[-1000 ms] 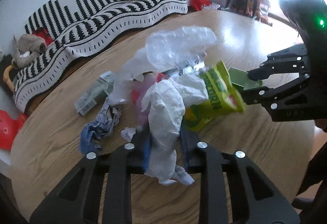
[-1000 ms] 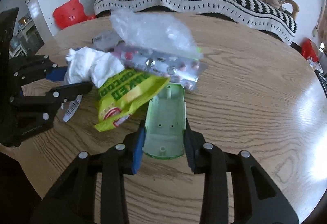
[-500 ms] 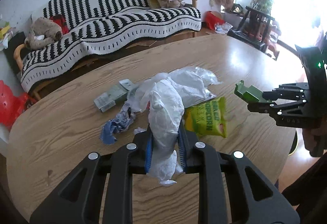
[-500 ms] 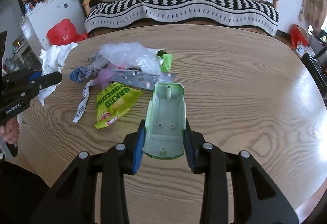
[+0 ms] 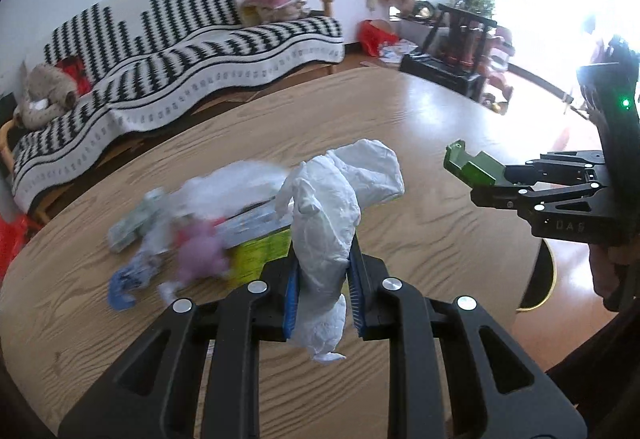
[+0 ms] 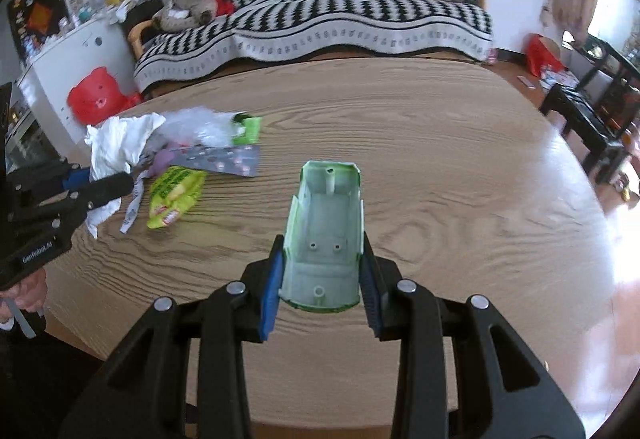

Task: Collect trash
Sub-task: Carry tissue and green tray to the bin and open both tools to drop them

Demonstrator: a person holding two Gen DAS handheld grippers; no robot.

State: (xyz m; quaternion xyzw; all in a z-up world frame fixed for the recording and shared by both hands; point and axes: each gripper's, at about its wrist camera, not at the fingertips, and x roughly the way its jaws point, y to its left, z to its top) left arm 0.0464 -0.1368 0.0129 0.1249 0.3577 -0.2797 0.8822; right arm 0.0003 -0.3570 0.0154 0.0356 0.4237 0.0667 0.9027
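I see a grained, glossy wooden table [image 6: 440, 159]; crumpled white tissue [image 5: 332, 215] looks matt; at my ten o'clock, a shiny yellow-green snack bag [image 6: 174, 195]; the green shell [image 6: 324, 239] is smooth moulded plastic.

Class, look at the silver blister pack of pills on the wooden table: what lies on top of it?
Crumpled clear plastic film covers the far edge of the silver blister pack; its near part is bare. What lies beneath the film is hidden.

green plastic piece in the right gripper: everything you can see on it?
The green plastic shell is a hollow, trough-like moulded part, pale mint inside, darker green outside. Inside are small screw holes and a short post near the far end. It looks rigid, with a ragged near edge. The right gripper clamps its near end by both side walls, open side up, off the wooden table; nothing else touches it.
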